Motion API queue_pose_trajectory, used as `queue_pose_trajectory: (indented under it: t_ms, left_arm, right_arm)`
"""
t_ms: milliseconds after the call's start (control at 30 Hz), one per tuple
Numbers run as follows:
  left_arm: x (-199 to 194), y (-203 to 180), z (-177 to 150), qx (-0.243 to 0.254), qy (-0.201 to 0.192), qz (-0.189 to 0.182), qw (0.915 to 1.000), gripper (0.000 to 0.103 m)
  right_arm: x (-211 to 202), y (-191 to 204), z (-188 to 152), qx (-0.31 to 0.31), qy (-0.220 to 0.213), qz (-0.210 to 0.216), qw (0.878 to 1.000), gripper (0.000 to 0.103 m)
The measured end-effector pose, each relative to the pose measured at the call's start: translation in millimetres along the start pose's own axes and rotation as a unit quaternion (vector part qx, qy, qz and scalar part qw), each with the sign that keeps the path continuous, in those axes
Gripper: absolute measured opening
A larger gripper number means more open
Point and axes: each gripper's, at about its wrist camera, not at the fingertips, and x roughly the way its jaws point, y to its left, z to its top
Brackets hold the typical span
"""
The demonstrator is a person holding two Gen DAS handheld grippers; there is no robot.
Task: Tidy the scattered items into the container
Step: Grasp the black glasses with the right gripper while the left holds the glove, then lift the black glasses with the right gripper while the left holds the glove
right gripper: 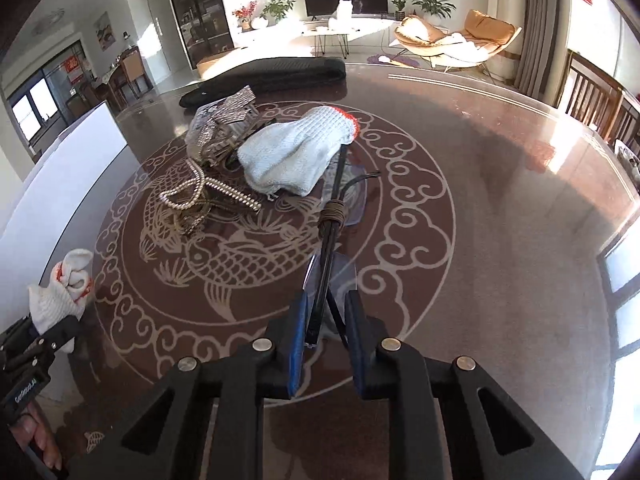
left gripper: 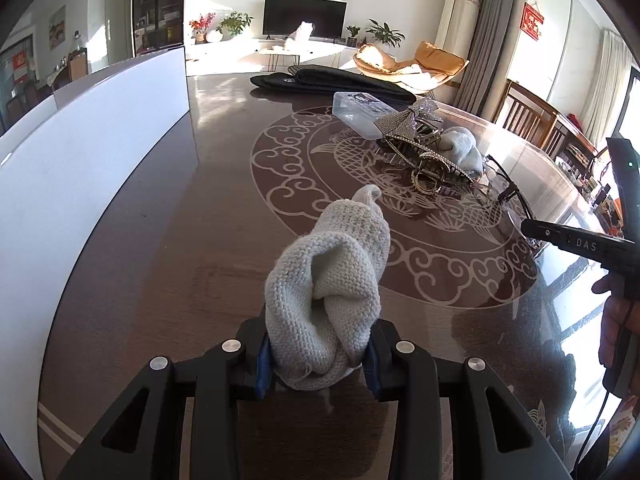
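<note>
I am gripping 1 glove in my left jaws beside the white container while my right jaws are closing on the glasses, with a 2nd glove and hair clips still waiting on the desk.
</note>
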Motion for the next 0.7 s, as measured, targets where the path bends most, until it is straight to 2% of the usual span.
queue_pose_trajectory:
  t_ms: [100,167,233,267,333,400,433,467,567,700]
  left_arm:
    - [1,-1,0,0.003,0.001,0.003,1.0,0.036]
    - [1,-3,0,0.006,0.001,0.007,1.0,0.036]
    - [1,-5,0,0.012,0.003,0.012,0.9999,0.037]
    - [2,-5,1,0.014,0.003,0.012,0.9998,0.037]
    - [2,-6,1,0.017,0.003,0.004,0.9998,0.043]
    - [2,-4,1,0.012,0.005,-0.008,0.9999,0.062]
    - [2,-1,2,0.003,0.007,-0.009,0.9999,0.08]
    - [2,3,2,-0.007,0.007,-0.011,0.9999,0.085]
    - [1,9,1,-0.024,0.002,-0.025,0.9994,0.085]
    - [2,3,1,-0.011,0.007,-0.014,0.9998,0.085]
  right_arm:
    - [-13,28,-26,-0.055,-0.004,0.027,0.998,0.02]
    - [-18,43,-38,-0.07,-0.011,0.027,0.997,0.02]
    - [-21,50,-45,-0.075,-0.023,0.022,0.997,0.025]
    - [-21,52,-47,-0.077,-0.026,0.02,0.997,0.03]
    - [-19,51,-47,-0.075,-0.024,0.032,0.996,0.062]
    - [-21,50,-48,-0.07,-0.034,0.042,0.996,0.064]
    - [-25,47,-48,-0.067,-0.043,0.046,0.996,0.064]
    - [-29,43,-47,-0.064,-0.053,0.049,0.995,0.064]
    - [-43,29,-43,-0.052,-0.068,0.057,0.995,0.065]
    - [-54,9,-45,-0.032,-0.065,0.086,0.994,0.065]
